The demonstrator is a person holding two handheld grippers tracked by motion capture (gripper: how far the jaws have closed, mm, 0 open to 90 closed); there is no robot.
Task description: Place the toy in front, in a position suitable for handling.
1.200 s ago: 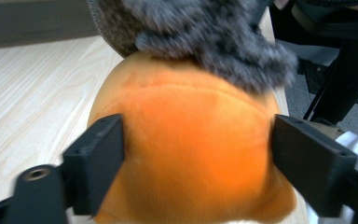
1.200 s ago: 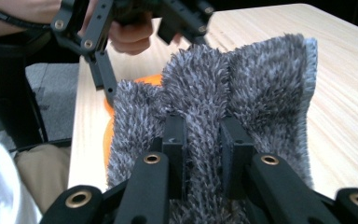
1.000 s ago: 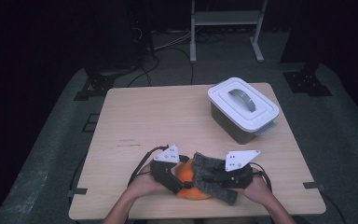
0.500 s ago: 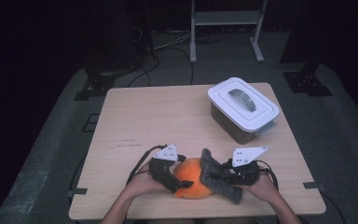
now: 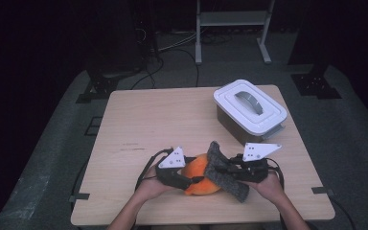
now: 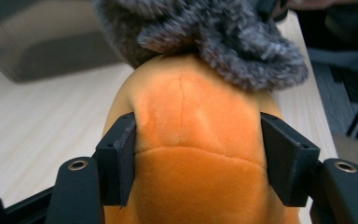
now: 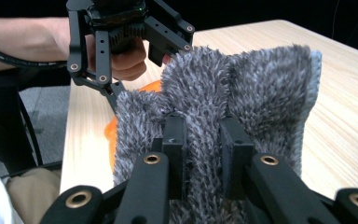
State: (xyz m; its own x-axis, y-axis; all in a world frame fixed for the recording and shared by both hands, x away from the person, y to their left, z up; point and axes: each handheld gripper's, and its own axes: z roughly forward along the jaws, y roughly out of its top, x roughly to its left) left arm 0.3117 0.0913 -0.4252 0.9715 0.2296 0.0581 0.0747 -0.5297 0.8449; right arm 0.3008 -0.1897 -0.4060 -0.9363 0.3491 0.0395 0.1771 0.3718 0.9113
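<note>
An orange plush toy lies near the table's front edge, with a grey fuzzy cloth draped over its right side. My left gripper is shut on the orange plush; both jaws press into its sides. The grey cloth covers the plush's far end in the left gripper view. My right gripper is shut on a fold of the grey cloth, pinched between its two jaws. The left gripper and the hand holding it face me in the right gripper view.
A white lidded box with a grey handle stands at the back right of the wooden table. Cables trail from both grippers toward the front edge. Dark floor and a metal stand lie beyond the table.
The right gripper has pulled the grey cloth to the right and up, uncovering more of the orange plush. The left gripper stays shut on the plush in nearly the same place.
</note>
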